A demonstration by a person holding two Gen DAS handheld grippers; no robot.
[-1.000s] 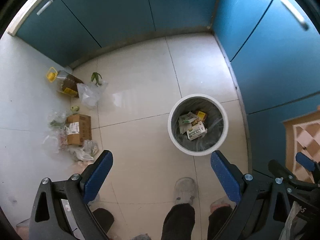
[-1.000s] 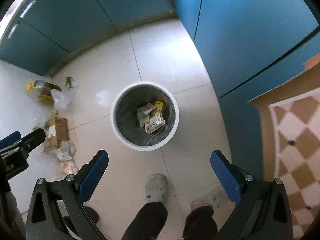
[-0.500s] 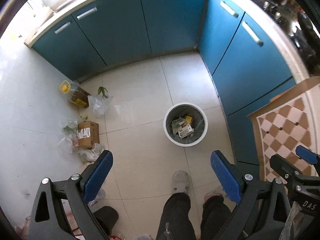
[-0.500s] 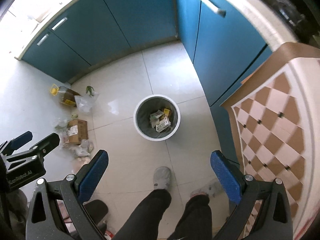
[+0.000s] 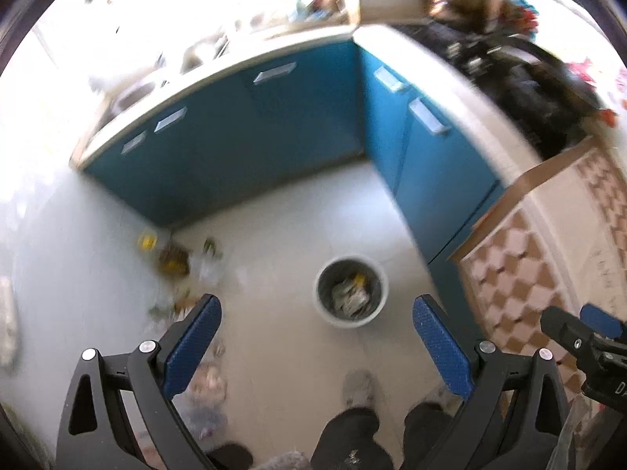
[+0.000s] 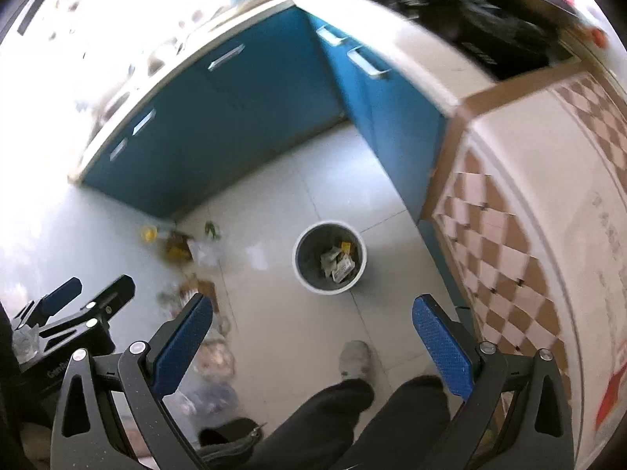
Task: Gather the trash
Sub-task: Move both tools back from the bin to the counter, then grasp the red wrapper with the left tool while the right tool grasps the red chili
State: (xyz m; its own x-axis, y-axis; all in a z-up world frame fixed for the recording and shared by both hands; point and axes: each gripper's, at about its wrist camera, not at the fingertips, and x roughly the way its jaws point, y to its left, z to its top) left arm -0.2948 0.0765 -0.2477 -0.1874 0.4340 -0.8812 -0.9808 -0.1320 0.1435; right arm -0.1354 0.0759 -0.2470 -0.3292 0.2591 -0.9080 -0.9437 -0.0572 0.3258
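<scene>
A white round trash bin (image 5: pixel 352 294) with a dark liner stands on the tiled floor far below; paper and packaging trash (image 5: pixel 348 293) lies inside. It also shows in the right wrist view (image 6: pixel 330 257). My left gripper (image 5: pixel 315 321) is open and empty, high above the floor. My right gripper (image 6: pixel 311 321) is open and empty at a similar height. The left gripper shows at the left edge of the right wrist view (image 6: pixel 78 305). The right gripper shows at the right edge of the left wrist view (image 5: pixel 584 333). Both views are blurred.
Loose litter lies by the left wall: an oil bottle with yellow cap (image 6: pixel 168 241), plastic bags (image 6: pixel 205 250), a cardboard box (image 6: pixel 200 288). Blue cabinets (image 5: pixel 243 149) line the back and right. A checkered box (image 6: pixel 521 243) stands right. The person's legs and shoe (image 6: pixel 354 358) are below.
Both grippers have risen well above the floor; the bin looks smaller and the countertop has come into view. Both stay open and empty.
</scene>
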